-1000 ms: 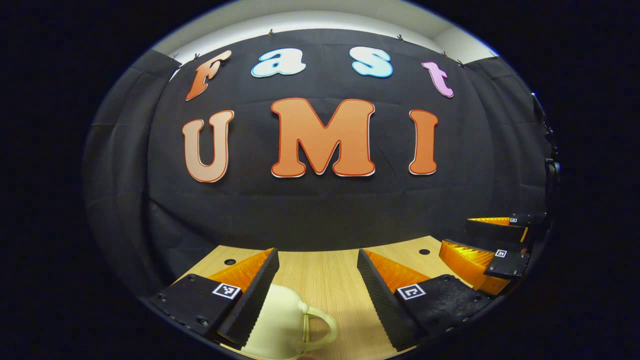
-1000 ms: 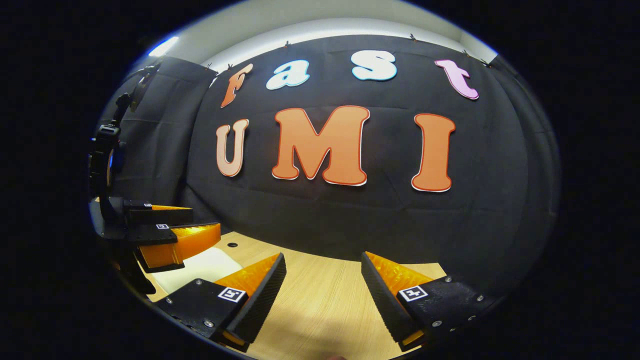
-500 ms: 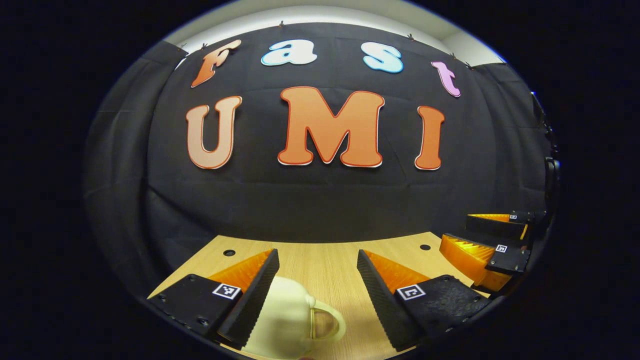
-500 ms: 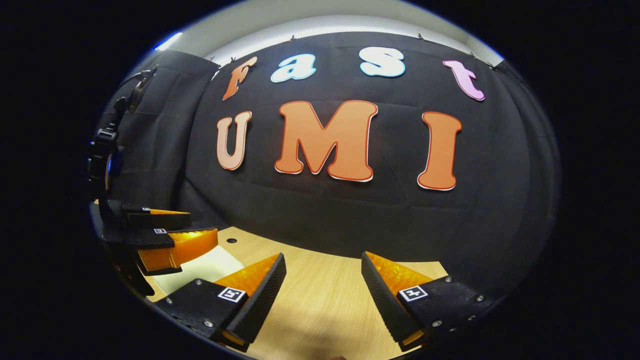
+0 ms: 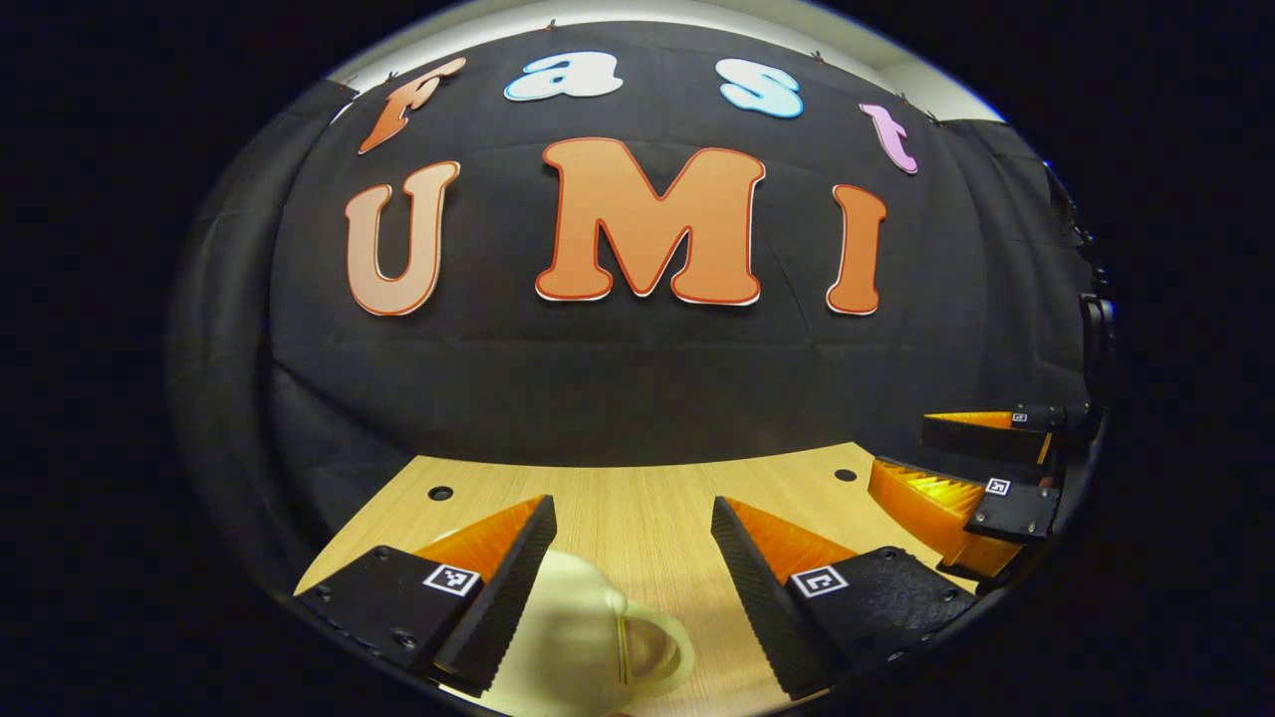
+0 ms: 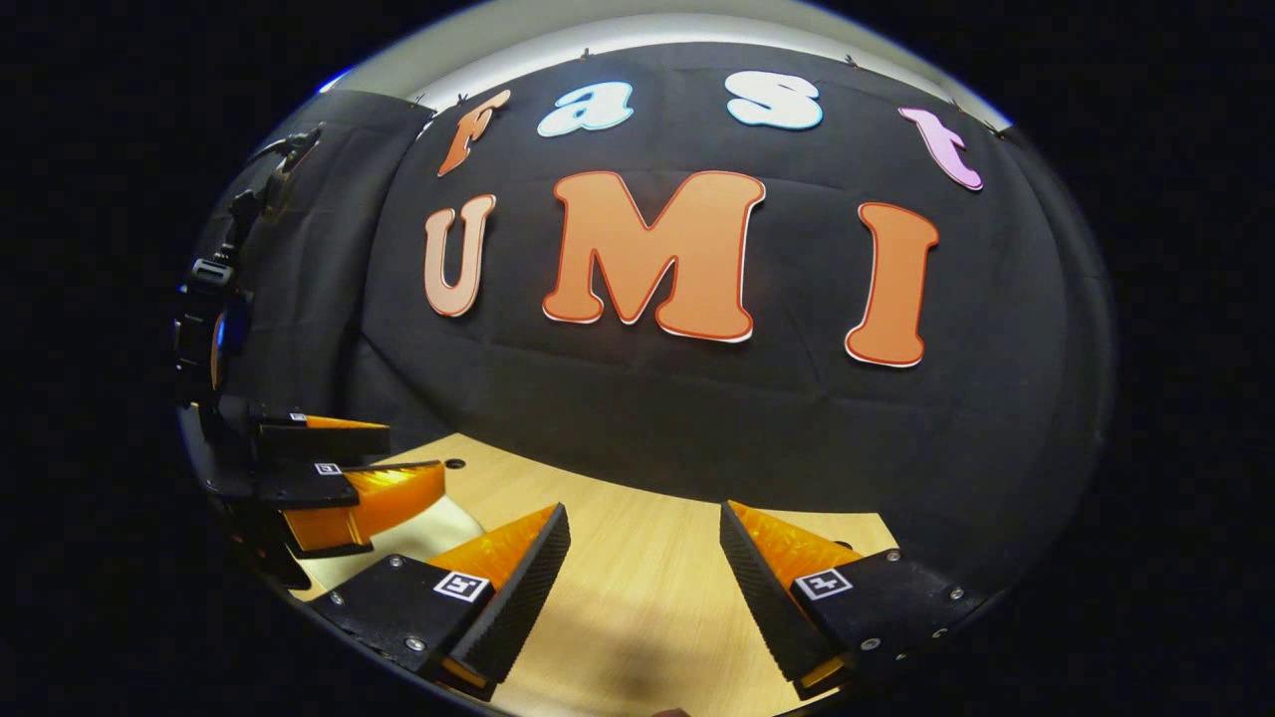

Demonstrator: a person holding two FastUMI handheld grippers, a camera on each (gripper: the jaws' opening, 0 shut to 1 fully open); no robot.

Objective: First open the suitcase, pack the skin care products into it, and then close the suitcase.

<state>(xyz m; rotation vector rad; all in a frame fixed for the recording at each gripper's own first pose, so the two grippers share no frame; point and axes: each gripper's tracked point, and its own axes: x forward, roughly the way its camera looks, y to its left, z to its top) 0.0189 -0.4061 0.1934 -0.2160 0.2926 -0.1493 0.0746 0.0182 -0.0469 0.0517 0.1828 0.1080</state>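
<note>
Suitcase [image 5: 573, 642] lies cream and handle-up on the table [image 5: 647, 508], low between the spread, empty fingers of the left gripper [image 5: 630, 583]. Right gripper [image 6: 642, 588] hangs wide too, gripping nothing. Risk: fingers may skid off that rounded shell and shove the case instead of lifting its lid.

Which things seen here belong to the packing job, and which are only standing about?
For the job:
- cream suitcase with loop handle
- left gripper, open above it
- right gripper, open

Just there:
- wooden table
- black cloth wall
</note>
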